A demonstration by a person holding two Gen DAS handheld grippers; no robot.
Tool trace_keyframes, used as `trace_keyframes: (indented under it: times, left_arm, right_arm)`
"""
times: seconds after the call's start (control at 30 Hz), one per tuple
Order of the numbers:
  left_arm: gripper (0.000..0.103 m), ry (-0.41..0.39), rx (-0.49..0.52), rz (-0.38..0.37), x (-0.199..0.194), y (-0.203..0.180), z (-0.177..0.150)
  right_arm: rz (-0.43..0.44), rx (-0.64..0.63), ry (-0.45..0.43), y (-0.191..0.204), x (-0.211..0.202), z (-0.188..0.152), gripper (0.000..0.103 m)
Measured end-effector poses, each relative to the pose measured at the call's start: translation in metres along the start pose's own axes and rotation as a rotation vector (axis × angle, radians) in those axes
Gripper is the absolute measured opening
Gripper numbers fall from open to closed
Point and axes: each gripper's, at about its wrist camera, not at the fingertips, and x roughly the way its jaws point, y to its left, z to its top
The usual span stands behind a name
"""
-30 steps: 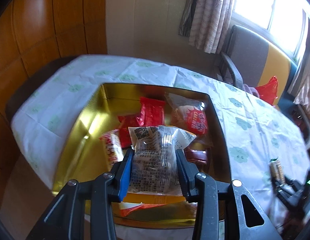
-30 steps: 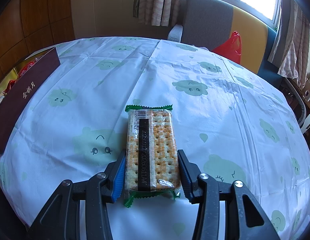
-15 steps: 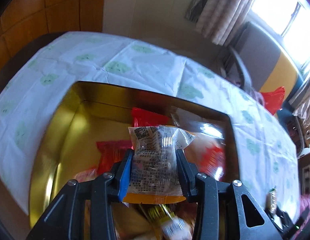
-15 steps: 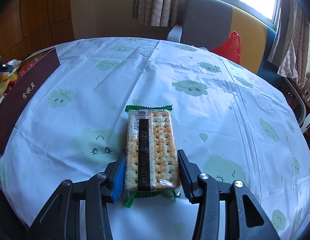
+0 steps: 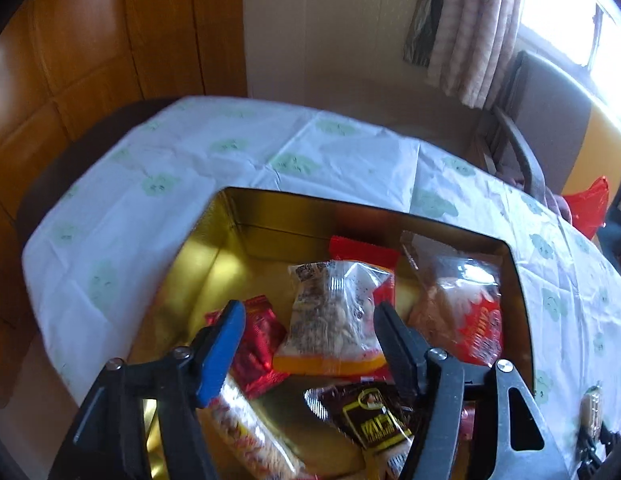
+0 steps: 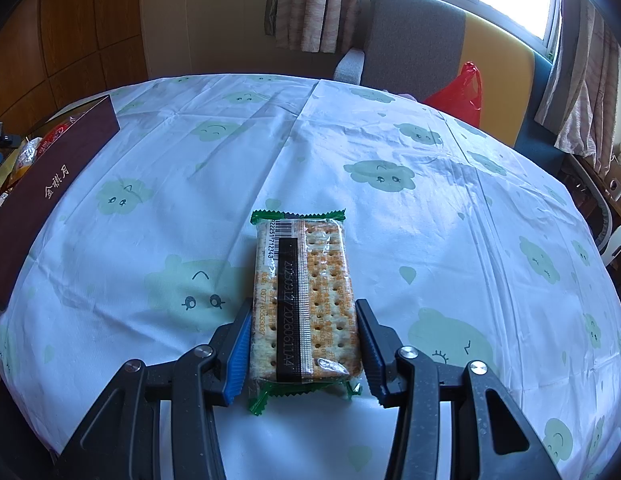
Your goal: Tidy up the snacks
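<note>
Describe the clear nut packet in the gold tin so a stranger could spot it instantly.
Look into the open gold-lined rectangular tin on the table. Near its middle lies a clear plastic packet of nuts with an orange bottom strip, between the opening jaws of the left gripper. Its neighbours are red wrappers and a dark brown sachet.

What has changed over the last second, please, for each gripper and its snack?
The left gripper moved in over the gold tin; its jaws are opening, releasing the nut packet among the other snacks. The right gripper stayed clamped on the cracker pack.
</note>
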Motion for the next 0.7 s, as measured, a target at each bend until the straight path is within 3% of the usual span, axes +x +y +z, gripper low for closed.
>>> trace_keyframes:
  times: [0.3,0.7]
  left_arm:
    - [0.068,-0.09,0.022,-0.008,-0.05,-0.006,-0.026]
    - [0.068,-0.118,0.052,-0.024,-0.085,-0.001,-0.067]
  right_arm:
    - [-0.018,0.005,0.003,0.003,0.0,-0.001,0.048]
    - [-0.035,0.005,0.02,0.005,0.001,0.001,0.048]
